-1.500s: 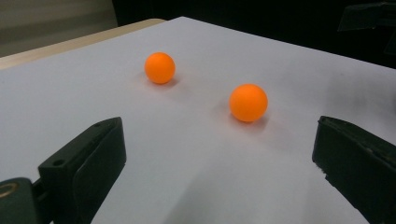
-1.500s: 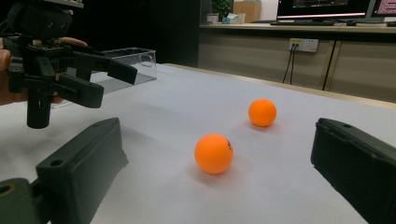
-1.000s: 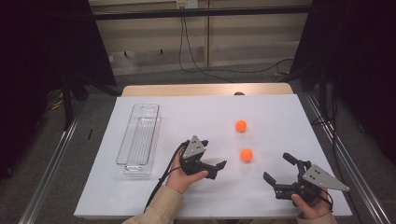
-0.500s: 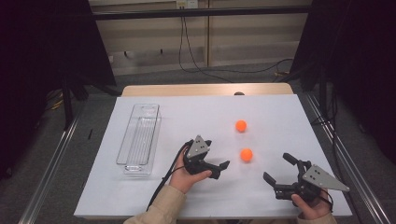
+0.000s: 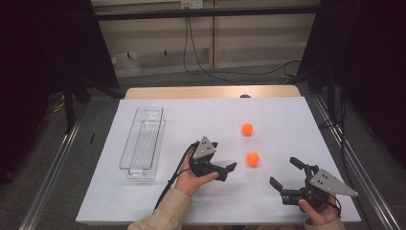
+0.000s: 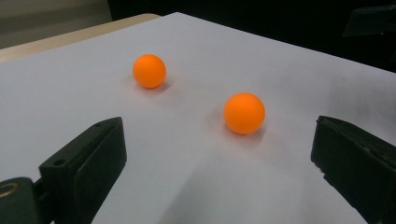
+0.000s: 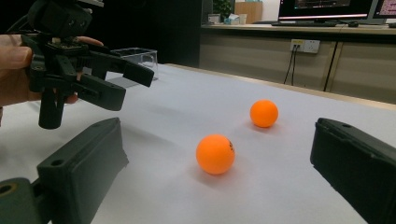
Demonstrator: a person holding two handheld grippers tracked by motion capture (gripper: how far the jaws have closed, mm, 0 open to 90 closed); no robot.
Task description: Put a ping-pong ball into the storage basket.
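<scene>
Clear bin (image 5: 142, 143) far left on tabletop (image 5: 287, 120), nothing orange in it that I can see. My left claw (image 5: 229, 171) wide, holding nothing, aimed at near ball (image 5: 252, 159), close but not touching. Far ball (image 5: 247, 129) just beyond, apart. My right claw (image 5: 286, 178) wide too, holding nothing, low at right. Judging: no ball grasped yet, both left to pick, bin likely the destination.

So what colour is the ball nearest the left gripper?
Orange, plain and matte; the near ball shows best in the left gripper view.
</scene>
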